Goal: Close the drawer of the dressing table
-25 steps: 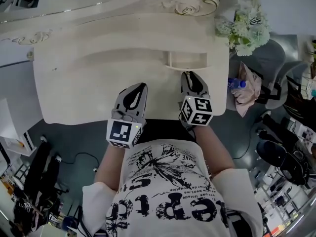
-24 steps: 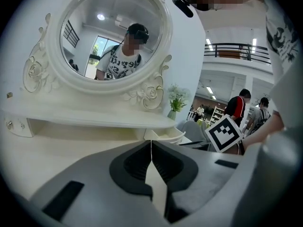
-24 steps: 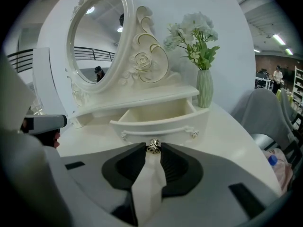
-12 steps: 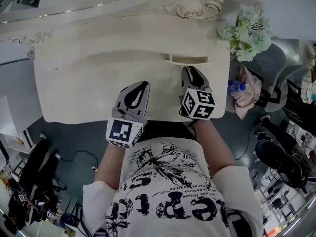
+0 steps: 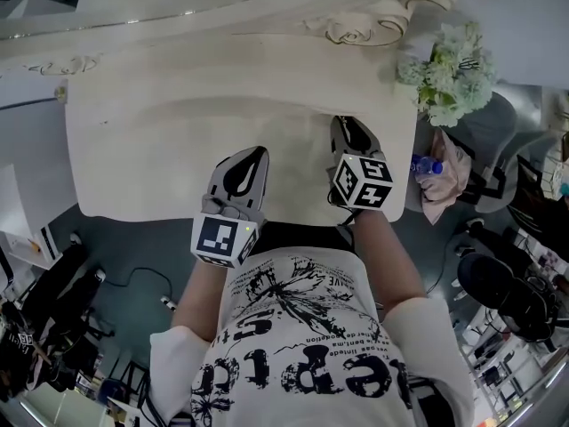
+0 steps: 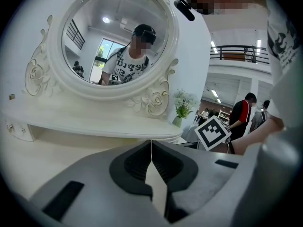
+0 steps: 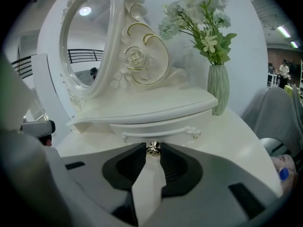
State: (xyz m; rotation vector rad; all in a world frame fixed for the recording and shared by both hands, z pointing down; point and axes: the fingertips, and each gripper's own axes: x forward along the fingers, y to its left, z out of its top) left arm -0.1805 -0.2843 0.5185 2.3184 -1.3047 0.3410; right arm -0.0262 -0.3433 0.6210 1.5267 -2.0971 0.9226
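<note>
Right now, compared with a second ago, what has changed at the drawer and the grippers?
The right gripper moved forward, pushing the drawer in until its open top no longer shows. Its jaws have just been closing, with the drawer knob between them. The left gripper stayed where it was, shut.

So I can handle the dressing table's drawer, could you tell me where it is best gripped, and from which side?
Grip the small metal knob at the middle of the drawer front, coming straight from the front: it juts toward you, narrow enough to pinch. The right gripper, its jaws just closing, has it between them.
</note>
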